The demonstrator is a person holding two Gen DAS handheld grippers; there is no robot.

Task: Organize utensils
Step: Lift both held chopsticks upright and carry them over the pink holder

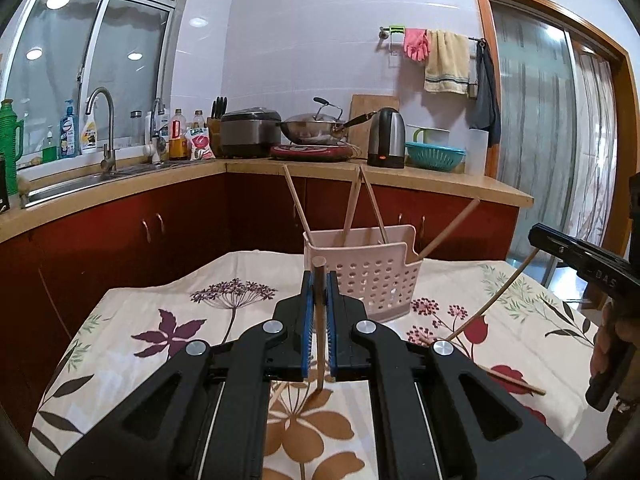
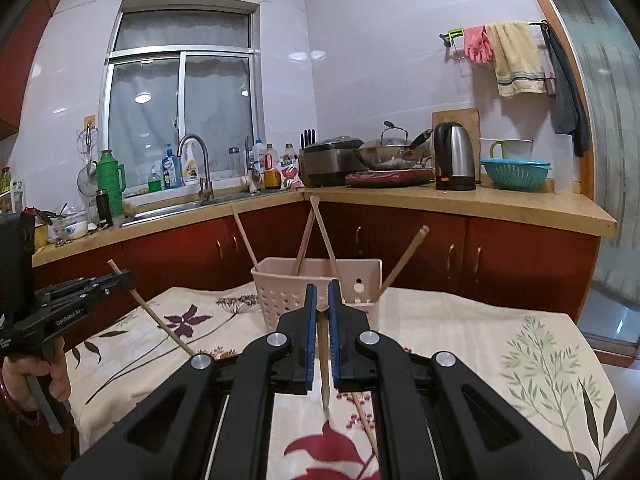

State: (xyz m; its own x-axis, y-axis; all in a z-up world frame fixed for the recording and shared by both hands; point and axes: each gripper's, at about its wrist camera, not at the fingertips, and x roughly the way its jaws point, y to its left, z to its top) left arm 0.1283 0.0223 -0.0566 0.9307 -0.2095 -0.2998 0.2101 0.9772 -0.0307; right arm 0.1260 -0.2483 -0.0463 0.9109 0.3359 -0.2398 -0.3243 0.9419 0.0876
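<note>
A pink perforated utensil basket (image 1: pixel 372 276) (image 2: pixel 288 300) stands on the floral-cloth table with several wooden chopsticks (image 1: pixel 296 202) sticking out of it. My left gripper (image 1: pixel 319 280) is shut on a wooden chopstick (image 1: pixel 319 336), held just in front of the basket. It also shows in the right wrist view (image 2: pixel 120 278) with its chopstick (image 2: pixel 160 320). My right gripper (image 2: pixel 322 294) is shut on another wooden chopstick (image 2: pixel 323 360), close to the basket's front wall. It shows at the right of the left wrist view (image 1: pixel 536 236) with its chopstick (image 1: pixel 496 296) slanting down.
Loose chopsticks (image 1: pixel 516 380) (image 2: pixel 366 420) lie on the tablecloth (image 1: pixel 168 320) near the grippers. Behind the table run red cabinets (image 1: pixel 180 220) and a counter with a sink (image 1: pixel 80 184), rice cooker (image 1: pixel 250 132), wok (image 1: pixel 312 126), kettle (image 1: pixel 386 138) and teal colander (image 1: pixel 435 155).
</note>
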